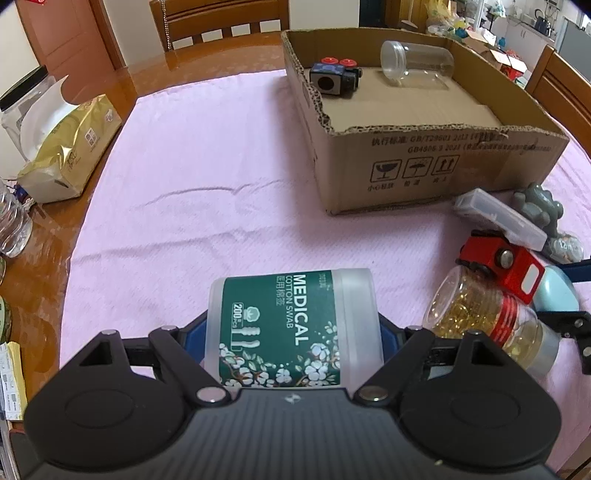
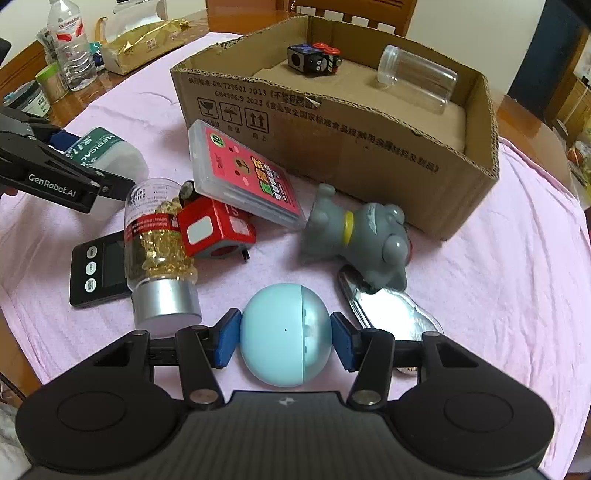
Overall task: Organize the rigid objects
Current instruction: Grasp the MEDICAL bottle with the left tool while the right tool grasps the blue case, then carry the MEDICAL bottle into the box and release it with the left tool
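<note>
My left gripper (image 1: 291, 332) is shut on a cotton swab tub (image 1: 291, 325) with a green label, held over the pink cloth; the tub also shows in the right wrist view (image 2: 107, 153). My right gripper (image 2: 286, 338) has its blue pads against the sides of a light blue ball (image 2: 286, 334) resting on the cloth. The cardboard box (image 1: 436, 162) stands ahead, holding a black toy block (image 1: 334, 77) and a clear jar (image 1: 417, 62). Beside the ball lie a capsule bottle (image 2: 159, 243), a red toy car (image 2: 214, 229), a pink card case (image 2: 243, 173) and a grey dog figure (image 2: 362, 236).
A black digital scale (image 2: 98, 269) and a shiny metal piece (image 2: 388, 310) lie on the pink cloth (image 1: 192, 206). A gold tissue pack (image 1: 70, 147) and water bottle (image 2: 72, 48) sit at the table's left edge. Wooden chairs (image 1: 218, 18) stand behind the table.
</note>
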Motion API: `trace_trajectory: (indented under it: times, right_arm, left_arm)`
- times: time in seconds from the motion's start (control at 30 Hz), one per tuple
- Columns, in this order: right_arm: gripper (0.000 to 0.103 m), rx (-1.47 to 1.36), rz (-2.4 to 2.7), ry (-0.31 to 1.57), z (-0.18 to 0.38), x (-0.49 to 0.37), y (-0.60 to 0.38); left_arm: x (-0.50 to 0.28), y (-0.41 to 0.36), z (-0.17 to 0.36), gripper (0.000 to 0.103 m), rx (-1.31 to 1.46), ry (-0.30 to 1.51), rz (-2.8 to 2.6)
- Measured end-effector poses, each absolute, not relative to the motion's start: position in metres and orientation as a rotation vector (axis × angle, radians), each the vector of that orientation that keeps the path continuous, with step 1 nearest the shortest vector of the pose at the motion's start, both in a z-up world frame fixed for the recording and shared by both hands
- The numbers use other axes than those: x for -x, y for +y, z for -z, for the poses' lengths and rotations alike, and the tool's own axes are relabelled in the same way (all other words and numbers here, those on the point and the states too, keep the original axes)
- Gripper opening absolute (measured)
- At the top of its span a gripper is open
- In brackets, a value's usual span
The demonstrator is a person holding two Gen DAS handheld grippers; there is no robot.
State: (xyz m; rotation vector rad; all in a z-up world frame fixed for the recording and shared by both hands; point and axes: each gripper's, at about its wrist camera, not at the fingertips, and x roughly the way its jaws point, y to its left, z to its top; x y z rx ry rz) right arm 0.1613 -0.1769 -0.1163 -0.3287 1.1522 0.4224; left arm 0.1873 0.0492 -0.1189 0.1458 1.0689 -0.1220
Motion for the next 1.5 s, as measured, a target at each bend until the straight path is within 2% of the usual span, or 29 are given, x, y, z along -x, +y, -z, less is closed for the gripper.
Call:
trace_trajectory:
  times: [0.9,1.27,1.5]
  right_arm:
    - [0.058,0.348,-0.391,1.162,0.115,-0.165,-0.17]
    - [0.058,0.366,-0.417,1.154,0.092,-0.165,-0.18]
    - [0.058,0.373,-0.462,1.115,0.06,-0.166,-0.185]
  left_arm:
    - [-0.196,0.051,0.107,0.082,-0.137,1.108,0.118]
    - [-0.188,0.048,0.07,0.082,-0.183,1.089,0.198]
    - [-0.19,0.039,0.032,0.082,-0.212,1.008,0.257]
